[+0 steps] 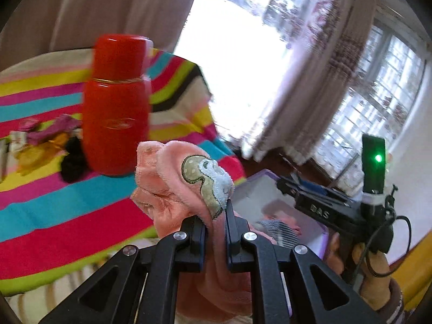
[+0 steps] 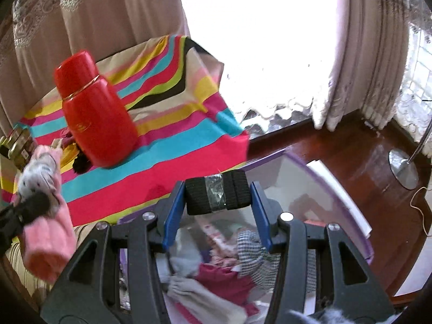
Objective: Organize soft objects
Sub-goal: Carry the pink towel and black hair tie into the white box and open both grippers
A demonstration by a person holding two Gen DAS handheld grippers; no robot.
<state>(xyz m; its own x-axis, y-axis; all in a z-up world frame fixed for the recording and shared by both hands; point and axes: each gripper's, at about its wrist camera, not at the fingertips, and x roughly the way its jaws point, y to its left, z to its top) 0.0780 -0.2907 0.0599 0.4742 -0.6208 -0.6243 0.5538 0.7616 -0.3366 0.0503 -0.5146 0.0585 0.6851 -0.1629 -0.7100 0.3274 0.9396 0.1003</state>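
Pink towel (image 1: 172, 186) above striped cloth (image 1: 67, 210)

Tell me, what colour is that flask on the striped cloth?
Red flask, clearest in the left wrist view.

Red flask (image 1: 116, 105) stands upright on the striped cloth (image 1: 54, 202); crumpled wrappers (image 1: 40, 140) just beside it. Beige curtains (image 2: 102, 13) hang behind. Lamp base (image 2: 403, 168) sits on the dark wooden floor (image 2: 337, 156).
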